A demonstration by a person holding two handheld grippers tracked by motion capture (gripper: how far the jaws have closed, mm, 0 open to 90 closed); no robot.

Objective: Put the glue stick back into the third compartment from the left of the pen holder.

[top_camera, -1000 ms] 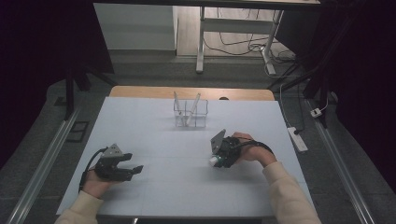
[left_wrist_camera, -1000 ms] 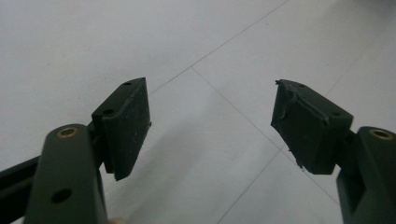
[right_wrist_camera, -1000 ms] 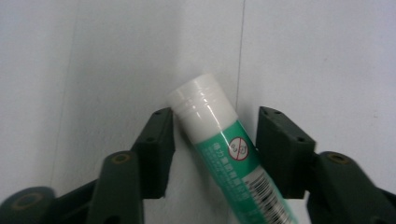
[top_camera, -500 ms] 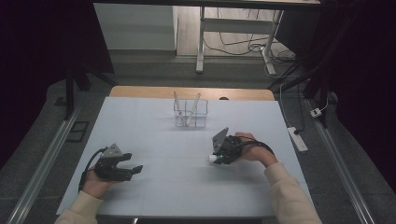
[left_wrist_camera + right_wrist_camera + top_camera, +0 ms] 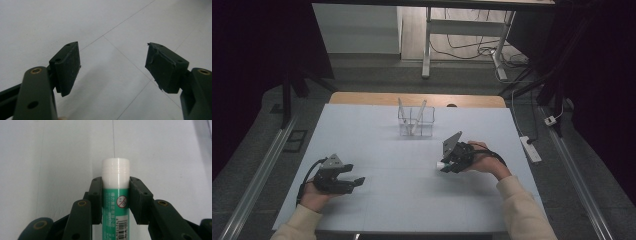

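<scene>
green glue stick [image 5: 115, 202] now clamped in our right tongs [image 5: 115, 192]; left tongs [image 5: 113, 67] apart, idle; clear holder [image 5: 416, 121] awaits.

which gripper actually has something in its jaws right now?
The right gripper: its pads clamp a green-and-white glue stick, white cap pointing away. The left gripper sits open over the bare white table, nothing between its jaws.
</scene>
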